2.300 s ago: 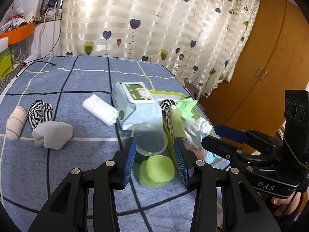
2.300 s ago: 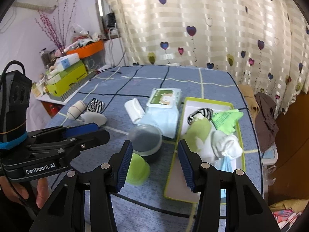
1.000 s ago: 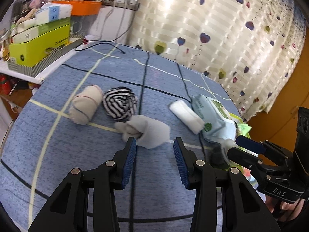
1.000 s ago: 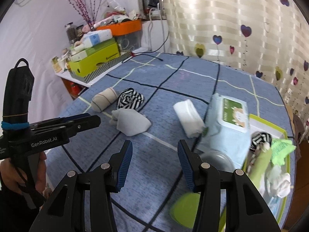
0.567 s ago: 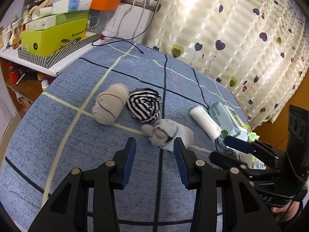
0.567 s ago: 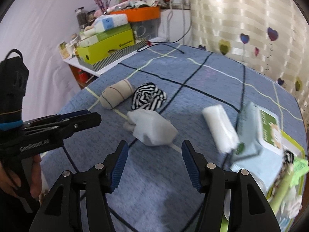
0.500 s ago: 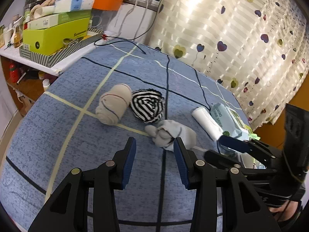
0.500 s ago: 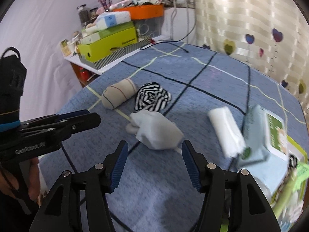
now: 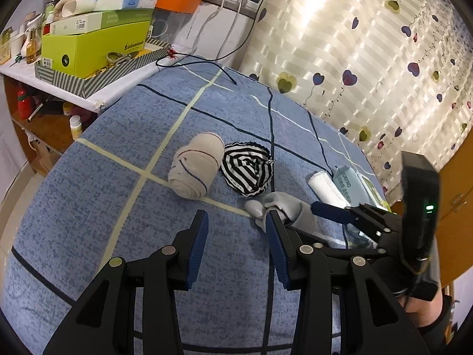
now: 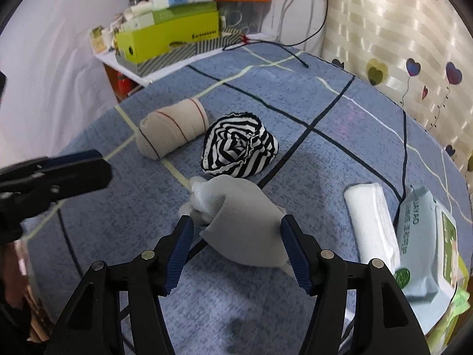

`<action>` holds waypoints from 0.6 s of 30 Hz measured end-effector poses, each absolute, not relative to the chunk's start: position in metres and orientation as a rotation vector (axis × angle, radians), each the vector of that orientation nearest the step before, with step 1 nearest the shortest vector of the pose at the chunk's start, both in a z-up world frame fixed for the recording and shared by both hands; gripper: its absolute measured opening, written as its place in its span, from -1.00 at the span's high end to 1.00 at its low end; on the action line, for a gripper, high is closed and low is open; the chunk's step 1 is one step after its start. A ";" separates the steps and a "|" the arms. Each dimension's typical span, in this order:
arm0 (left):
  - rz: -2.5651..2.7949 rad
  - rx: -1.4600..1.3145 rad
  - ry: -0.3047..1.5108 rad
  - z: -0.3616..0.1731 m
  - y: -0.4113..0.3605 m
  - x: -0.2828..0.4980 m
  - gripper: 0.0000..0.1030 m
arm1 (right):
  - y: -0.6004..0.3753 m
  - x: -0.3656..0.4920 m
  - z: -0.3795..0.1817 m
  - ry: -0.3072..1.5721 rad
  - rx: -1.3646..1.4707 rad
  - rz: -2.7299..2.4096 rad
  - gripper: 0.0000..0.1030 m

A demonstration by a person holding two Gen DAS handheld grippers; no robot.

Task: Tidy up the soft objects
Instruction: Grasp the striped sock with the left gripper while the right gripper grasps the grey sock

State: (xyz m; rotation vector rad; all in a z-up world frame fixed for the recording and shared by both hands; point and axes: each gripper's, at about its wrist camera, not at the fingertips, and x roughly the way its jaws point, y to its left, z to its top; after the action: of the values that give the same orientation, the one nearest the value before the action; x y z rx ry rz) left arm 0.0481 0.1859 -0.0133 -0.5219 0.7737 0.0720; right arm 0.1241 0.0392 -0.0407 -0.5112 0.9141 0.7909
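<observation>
1. now, left wrist view: the left gripper (image 9: 236,230) hangs over the blue cloth (image 9: 88,207) with its jaws open and nothing between them. the beige roll (image 9: 195,168) and the striped roll (image 9: 246,170) lie side by side ahead. the grey sock (image 9: 283,207) is just past the right finger. the right gripper (image 9: 319,216) reaches it from the right.
2. right wrist view: the right gripper (image 10: 236,239) has just been opening its jaws. they are wide, with the grey sock (image 10: 239,222) between them, not squeezed. the white roll (image 10: 371,222) lies by the wipes pack (image 10: 422,242).
</observation>
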 end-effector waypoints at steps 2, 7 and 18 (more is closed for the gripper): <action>0.069 -0.524 0.774 -0.013 0.186 0.049 0.19 | 0.043 0.126 -0.045 0.921 -0.519 0.785 -0.19; 0.063 -0.526 0.777 -0.013 0.186 0.050 0.19 | 0.043 0.131 -0.045 0.928 -0.509 0.758 0.35; 0.018 -0.484 0.802 -0.009 0.167 0.070 0.19 | 0.001 0.120 -0.005 0.858 -0.415 0.723 0.62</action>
State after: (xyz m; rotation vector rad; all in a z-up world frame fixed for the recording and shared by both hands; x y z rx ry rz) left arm 0.0704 0.1667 -0.0092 -0.4836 0.8023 0.0180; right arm 0.1203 0.0012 -0.0052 -0.4146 0.8584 0.7234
